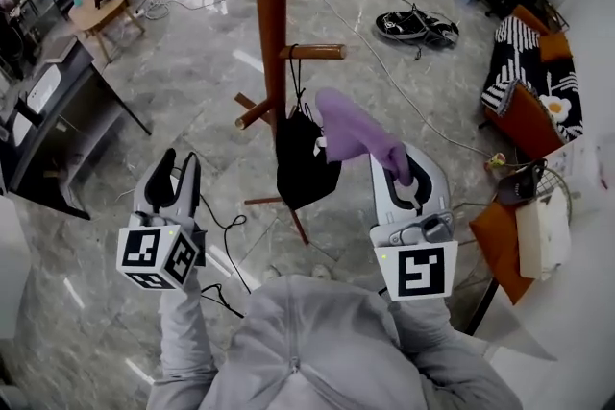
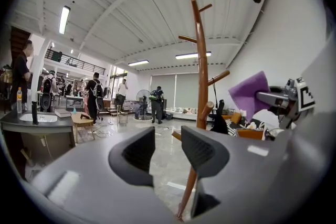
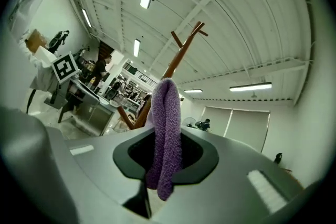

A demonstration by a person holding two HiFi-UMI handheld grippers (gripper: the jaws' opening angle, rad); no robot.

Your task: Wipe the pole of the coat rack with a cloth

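1. Our right gripper (image 3: 166, 157) holds the purple cloth (image 1: 354, 130) tight between its jaws.
2. The cloth is near the pole (image 1: 270, 24), at its right side.
3. Our left gripper (image 2: 169, 150) is empty, with jaws apart.

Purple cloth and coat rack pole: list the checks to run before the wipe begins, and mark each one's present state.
1. Purple cloth held in the right gripper: ok, the jaws are shut on it.
2. Left gripper free: ok, its jaws are apart with nothing between them.
3. Cloth against the pole: not ok, the head view shows the cloth beside the pole, not yet touching it.
4. Wiping path clear: not ok, a black bag hangs from a peg right next to the lower pole.
5. Rack standing firm: cannot tell, since the bag hides most of its foot.
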